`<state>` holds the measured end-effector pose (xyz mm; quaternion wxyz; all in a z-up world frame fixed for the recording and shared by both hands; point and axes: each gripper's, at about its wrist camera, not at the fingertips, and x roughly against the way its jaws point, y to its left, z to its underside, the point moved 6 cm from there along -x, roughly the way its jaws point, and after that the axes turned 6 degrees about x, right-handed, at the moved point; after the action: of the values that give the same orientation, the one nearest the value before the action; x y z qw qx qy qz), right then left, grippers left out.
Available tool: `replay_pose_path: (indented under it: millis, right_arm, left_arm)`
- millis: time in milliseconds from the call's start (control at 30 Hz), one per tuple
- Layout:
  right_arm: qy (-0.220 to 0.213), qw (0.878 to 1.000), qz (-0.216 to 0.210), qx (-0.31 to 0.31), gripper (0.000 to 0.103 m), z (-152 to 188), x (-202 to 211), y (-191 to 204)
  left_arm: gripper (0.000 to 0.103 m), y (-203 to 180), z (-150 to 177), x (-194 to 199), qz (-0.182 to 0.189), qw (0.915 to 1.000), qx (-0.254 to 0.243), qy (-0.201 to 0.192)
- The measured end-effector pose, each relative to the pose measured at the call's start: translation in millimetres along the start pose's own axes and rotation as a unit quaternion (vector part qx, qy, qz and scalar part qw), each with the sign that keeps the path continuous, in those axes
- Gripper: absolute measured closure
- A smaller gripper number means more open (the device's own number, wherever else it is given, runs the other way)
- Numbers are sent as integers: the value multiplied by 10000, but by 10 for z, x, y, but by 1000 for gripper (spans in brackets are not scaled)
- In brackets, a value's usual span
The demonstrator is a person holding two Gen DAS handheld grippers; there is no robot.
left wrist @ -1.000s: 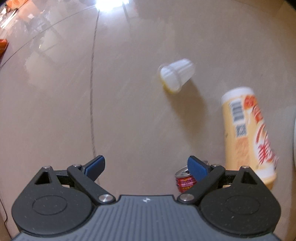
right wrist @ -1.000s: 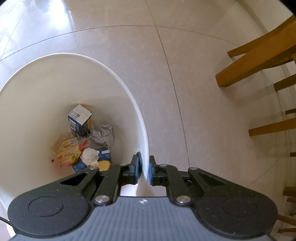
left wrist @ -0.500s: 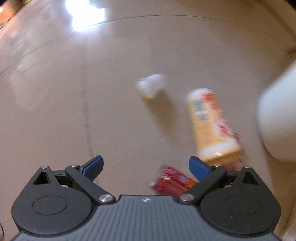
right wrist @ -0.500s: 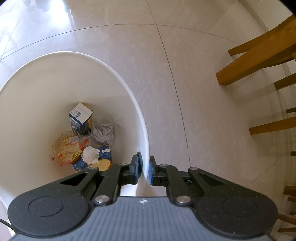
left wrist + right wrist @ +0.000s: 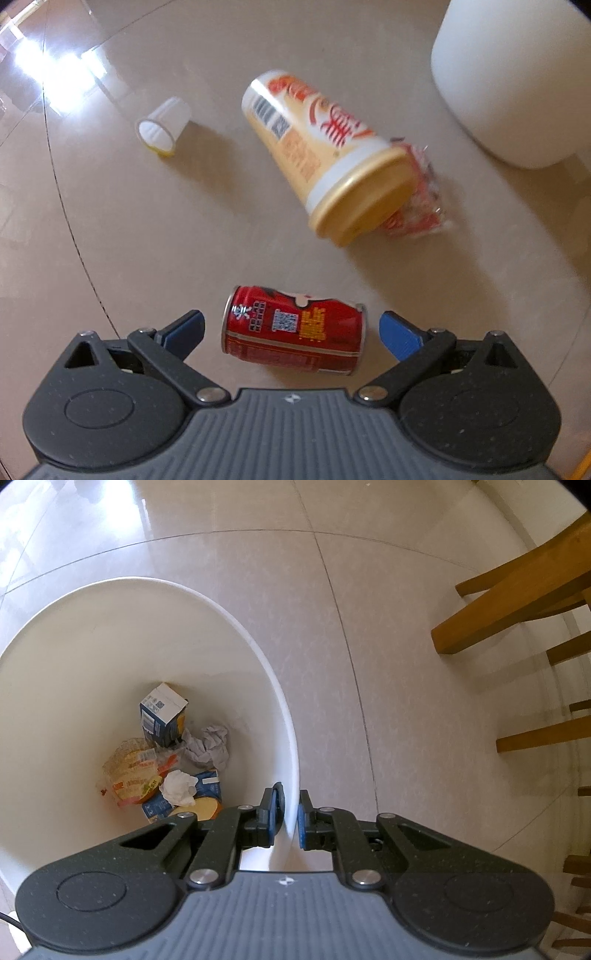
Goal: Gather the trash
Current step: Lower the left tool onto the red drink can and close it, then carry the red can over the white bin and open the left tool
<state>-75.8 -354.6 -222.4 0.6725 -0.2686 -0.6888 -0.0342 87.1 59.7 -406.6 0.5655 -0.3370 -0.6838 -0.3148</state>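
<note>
Left gripper (image 5: 291, 332) points straight down at the floor, jaws spread wide. Red can (image 5: 293, 329) lies on its side between the blue pads (image 5: 399, 334), long axis running pad to pad. Small gap at each end, no contact. Can's near edge sits close to the gripper body.

Far of the can: open tile, then a large yellow cup (image 5: 325, 155) on its side, lidded end toward the can, well apart from it. A crinkled red-and-white wrapper (image 5: 421, 206) is tucked against the cup's right side, partly under it. Small white ribbed cup (image 5: 162, 125) lies far left, clear of everything. Floor (image 5: 147, 229) to the left of the can is bare apart from a grout line. White bin (image 5: 517, 74) stands far right; a strip of floor separates it from the wrapper.

Right gripper (image 5: 290, 814) is pressed nearly together, pinching the bin's rim (image 5: 286, 716): one pad inside the wall, one outside. Inside at the bottom: blue carton (image 5: 162, 712), crumpled grey paper (image 5: 210, 746), a printed bag (image 5: 129, 775), white tissue (image 5: 179, 786), another blue pack (image 5: 210, 786). Plenty of depth left above them.

Right of the bin: open tile, then wooden furniture legs (image 5: 509, 602) along the far right edge.
</note>
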Motion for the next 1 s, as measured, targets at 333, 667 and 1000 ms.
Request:
replay_pose_path:
  millis: [333,667,1000]
  right_arm:
    - [-10,10000,74,-9,89,6,-6,30]
    - [-20,10000,71,-31,89,13,-2,24]
    - [88,9997,-79,-214,89,-25,0,-49]
  left_arm:
    - [8,11,58,-220,-99,9991,-338,221]
    - [16,-66,163,-139,-331,9990,-277,79]
    - [16,-108,-103,609,-293,9995,19,149]
